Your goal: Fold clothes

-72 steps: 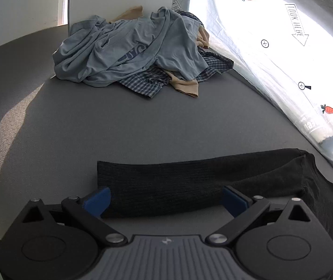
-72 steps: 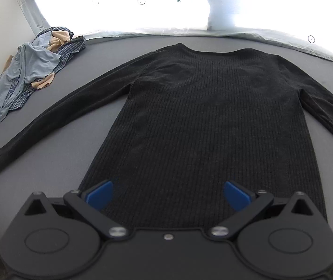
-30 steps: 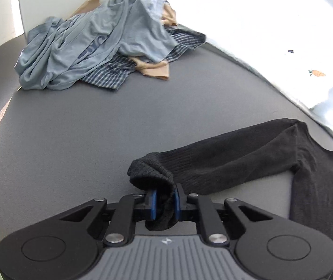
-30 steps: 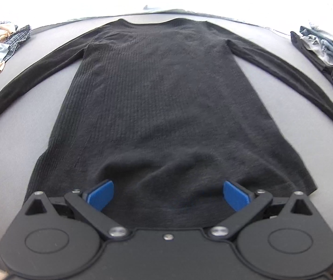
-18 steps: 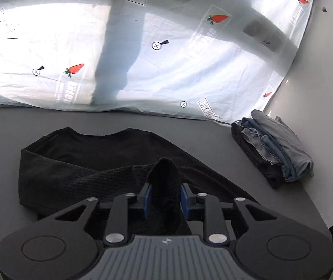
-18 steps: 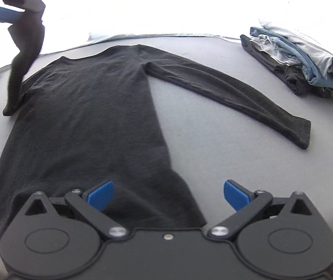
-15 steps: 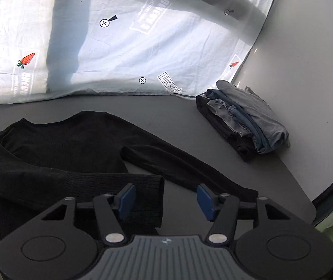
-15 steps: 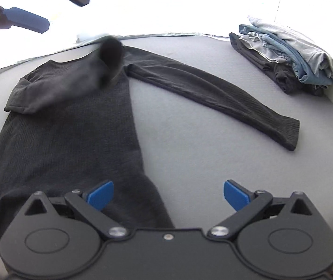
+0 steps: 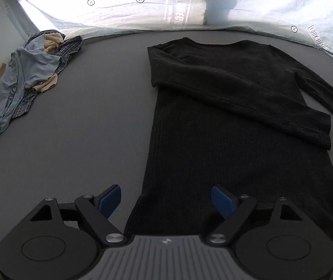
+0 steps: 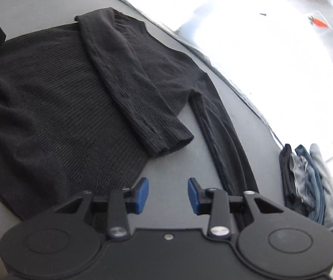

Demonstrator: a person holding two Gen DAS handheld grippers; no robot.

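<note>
While both tongs gape empty, one sleeve [image 9: 243,98] crosses the sweater [image 9: 213,163].

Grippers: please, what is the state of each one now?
Left gripper: open, holding nothing, above the sweater.
Right gripper: open, holding nothing.

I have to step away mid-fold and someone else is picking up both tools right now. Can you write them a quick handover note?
Left tool: open, empty, over the black sweater's hem.
Right tool: open, empty, beside the other sleeve, which lies stretched out on the table.
Done: one sleeve is folded across the body.
Left: fold the second sleeve in, fold the body, then add it to the folded stack.
The unfolded pile at the far left is still waiting.
</note>
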